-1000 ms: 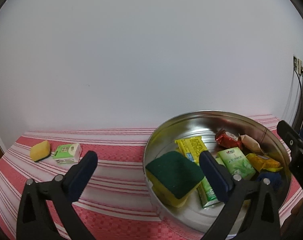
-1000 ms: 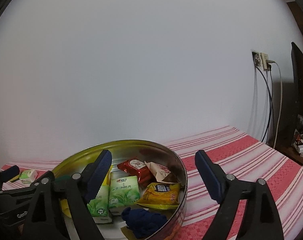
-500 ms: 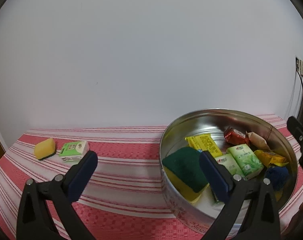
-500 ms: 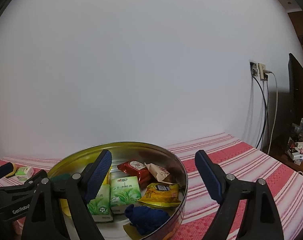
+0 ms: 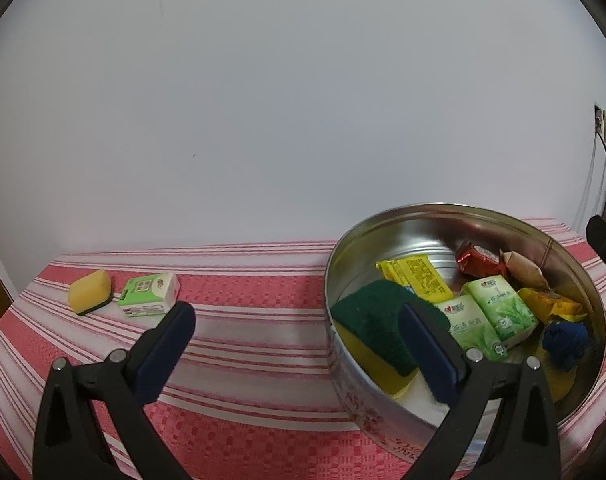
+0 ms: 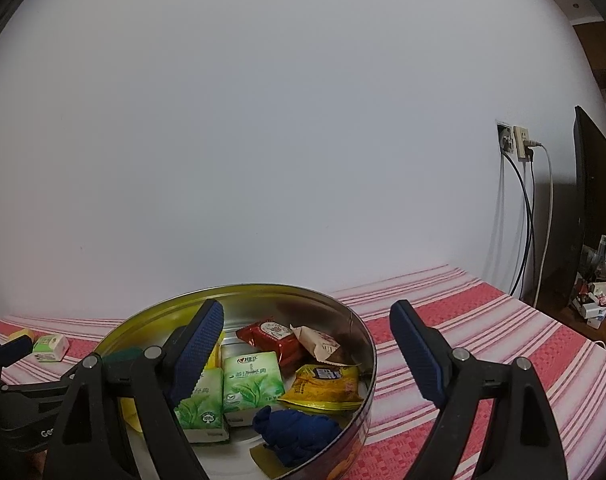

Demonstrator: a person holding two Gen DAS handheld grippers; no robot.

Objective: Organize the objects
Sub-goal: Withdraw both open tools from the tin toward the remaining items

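A round metal tin (image 5: 383, 232) (image 6: 355, 316) on the red striped cloth holds a green-and-yellow sponge (image 5: 371, 320), green tissue packs (image 5: 495, 308) (image 6: 253, 380), a yellow packet (image 5: 415, 276), a red snack pack (image 6: 273, 336), an orange snack pack (image 6: 327, 380) and a blue cloth ball (image 5: 565, 340) (image 6: 299, 428). A small yellow sponge (image 5: 90, 292) and a green tissue pack (image 5: 149, 294) lie on the cloth at the far left. My left gripper (image 5: 297, 340) is open and empty, left of the tin. My right gripper (image 6: 307, 346) is open and empty above the tin.
A white wall stands close behind the table. A wall socket with hanging cables (image 6: 519, 148) and a dark monitor (image 6: 595, 208) are at the right. Small clutter (image 6: 595, 304) lies beyond the table's right end.
My left gripper has moved left, so the tin sits further right in its view and the small sponge and tissue pack are nearer. My right gripper has risen slightly. Both stay open.
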